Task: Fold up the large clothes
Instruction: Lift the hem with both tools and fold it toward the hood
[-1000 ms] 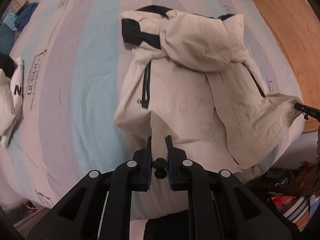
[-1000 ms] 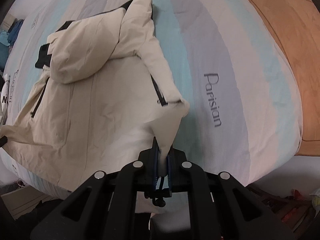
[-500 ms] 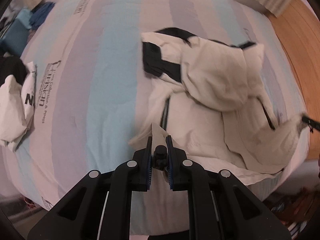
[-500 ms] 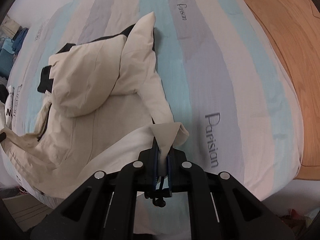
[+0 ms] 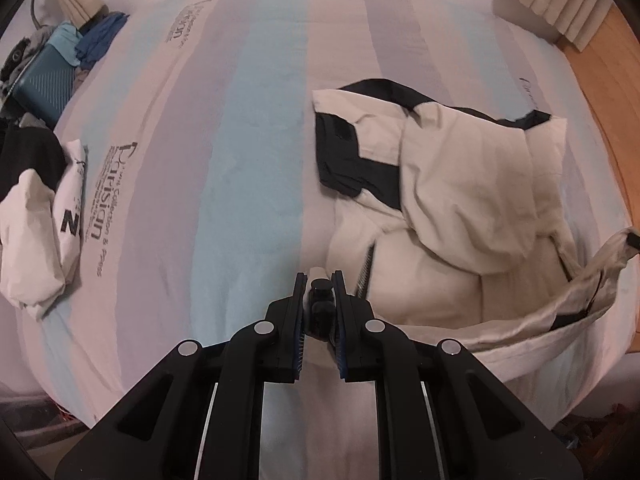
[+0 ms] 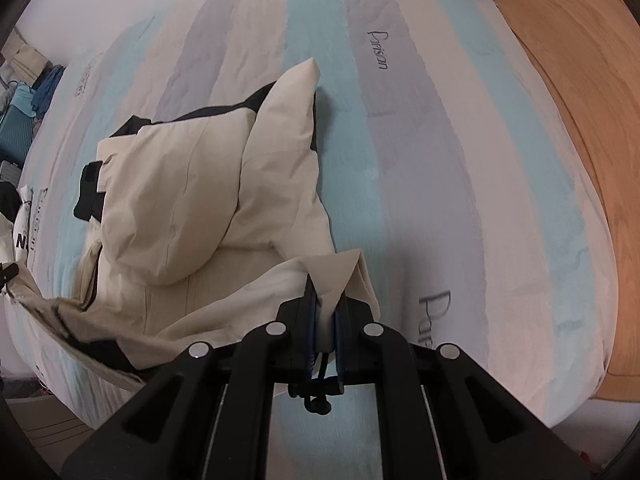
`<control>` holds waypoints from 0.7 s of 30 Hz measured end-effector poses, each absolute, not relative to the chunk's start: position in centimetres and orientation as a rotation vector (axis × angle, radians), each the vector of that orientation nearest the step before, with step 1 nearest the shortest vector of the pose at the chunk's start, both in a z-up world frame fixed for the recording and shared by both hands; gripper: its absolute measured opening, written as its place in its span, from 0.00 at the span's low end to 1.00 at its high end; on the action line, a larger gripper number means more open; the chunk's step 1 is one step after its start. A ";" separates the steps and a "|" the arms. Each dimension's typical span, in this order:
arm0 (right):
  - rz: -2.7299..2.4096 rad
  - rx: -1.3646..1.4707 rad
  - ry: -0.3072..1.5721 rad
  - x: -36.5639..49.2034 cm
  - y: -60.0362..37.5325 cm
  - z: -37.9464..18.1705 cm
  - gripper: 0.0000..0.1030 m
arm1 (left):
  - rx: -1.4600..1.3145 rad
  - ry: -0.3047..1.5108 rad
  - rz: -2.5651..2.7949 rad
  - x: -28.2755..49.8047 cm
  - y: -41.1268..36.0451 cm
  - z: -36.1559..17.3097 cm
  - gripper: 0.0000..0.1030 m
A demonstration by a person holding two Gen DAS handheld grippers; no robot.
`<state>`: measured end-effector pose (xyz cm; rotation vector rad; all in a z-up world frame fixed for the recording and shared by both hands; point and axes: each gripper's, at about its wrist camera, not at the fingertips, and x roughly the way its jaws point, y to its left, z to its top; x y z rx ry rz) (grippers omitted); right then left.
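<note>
1. So both are clamping the cream jacket (image 6: 208,184) hem on the striped bed (image 6: 400,140): left gripper (image 5: 319,280), right gripper (image 6: 326,292).
2. Hem's probably slipping out if they're pulling unevenly, and the fold's going crooked.

Matt cream cloth jacket (image 5: 460,184) — soft striped cotton bedsheet (image 5: 248,152), glossy wood floor (image 6: 580,80).

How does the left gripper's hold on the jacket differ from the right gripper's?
The left gripper clamps a black cord stopper with a bit of cream hem, while the right gripper pinches plain cream fabric. The left gripper holds the hem corner on the zip-pocket side of the jacket, while the right gripper holds the opposite hem corner. A dark cord dangles below the right gripper; none shows at the left. Both are shut on the jacket's lower edge, lifted off the striped bedcover.
</note>
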<state>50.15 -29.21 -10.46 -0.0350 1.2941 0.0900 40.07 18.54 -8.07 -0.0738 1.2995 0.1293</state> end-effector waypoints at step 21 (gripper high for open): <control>0.105 -0.016 1.254 60.3 -27.4 -13.3 0.06 | 0.010 1.261 0.136 50.3 20.1 -11.2 0.11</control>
